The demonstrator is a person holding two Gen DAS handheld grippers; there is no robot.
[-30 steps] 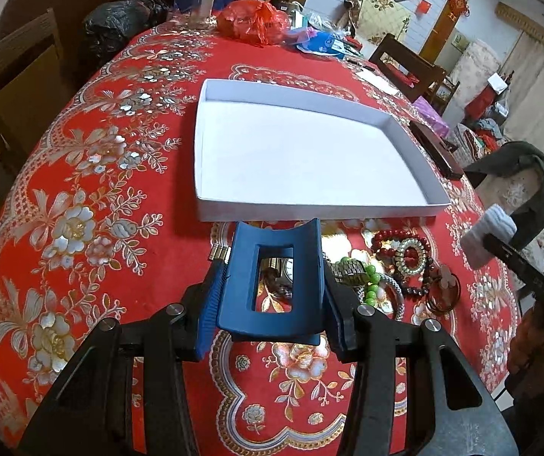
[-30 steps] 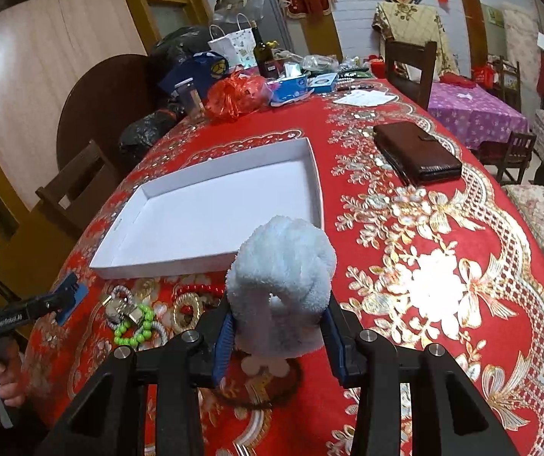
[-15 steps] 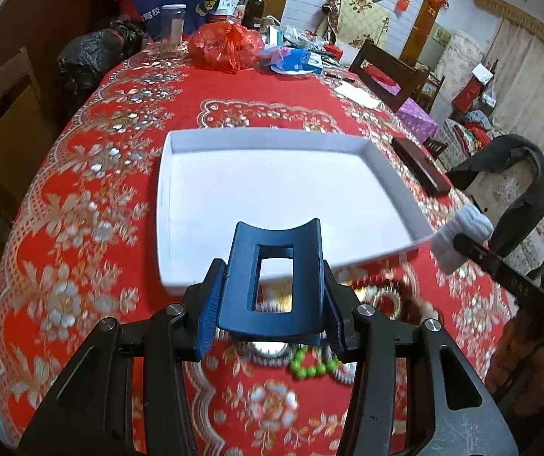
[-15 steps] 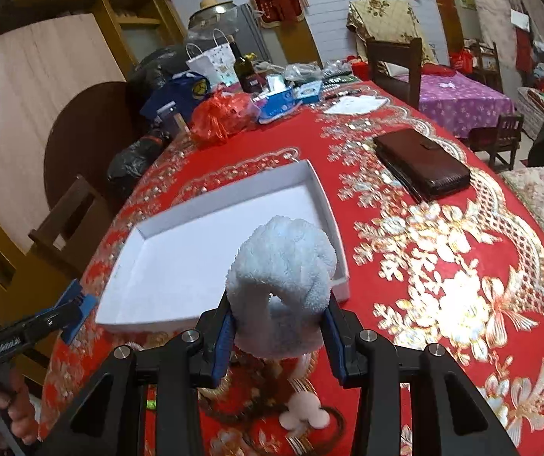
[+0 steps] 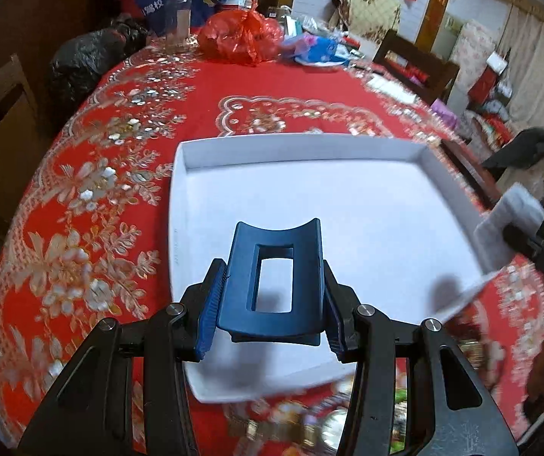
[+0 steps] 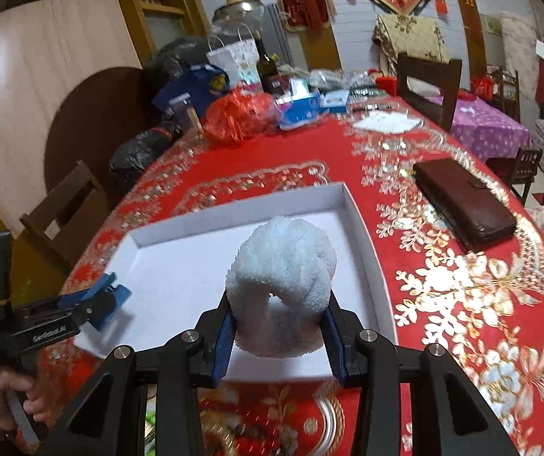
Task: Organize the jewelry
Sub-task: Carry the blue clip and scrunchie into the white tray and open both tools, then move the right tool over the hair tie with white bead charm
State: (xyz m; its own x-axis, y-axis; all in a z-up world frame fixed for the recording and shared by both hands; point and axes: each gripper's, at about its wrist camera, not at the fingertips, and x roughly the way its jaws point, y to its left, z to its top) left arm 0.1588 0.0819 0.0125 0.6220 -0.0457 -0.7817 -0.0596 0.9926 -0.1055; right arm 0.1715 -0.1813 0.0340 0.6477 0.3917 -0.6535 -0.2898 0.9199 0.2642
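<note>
At the near edge of both wrist views sit the claws themselves. The left claw point(image 5: 273, 304) is clamped on a dark blue hair clip point(image 5: 273, 277), its pads pressed against the clip's two sides, and it hangs over the near part of the white tray point(image 5: 367, 148). The right claw point(image 6: 279, 323) is closed on a fluffy pale blue scrunchie point(image 6: 283, 288), held above the tray's point(image 6: 363, 228) near right corner. Below the claws, at the near rim of the tray, a blurred heap of jewelry point(image 5: 325, 421) lies on the red floral cloth of the counter point(image 5: 93, 205); beads and a metal ring show, but the pieces cannot be told apart. In the right wrist view the left claw point(image 6: 110, 298) juts in from the left side with the clip's blue end over the tray's left edge. Right of the tray, well apart from it, a brown wallet point(image 6: 465, 201) rests on the cloth. At the far end of the counter stand a red plastic bag point(image 6: 239, 116), a dark bottle point(image 6: 266, 64) and a wooden chair point(image 6: 429, 83).
</note>
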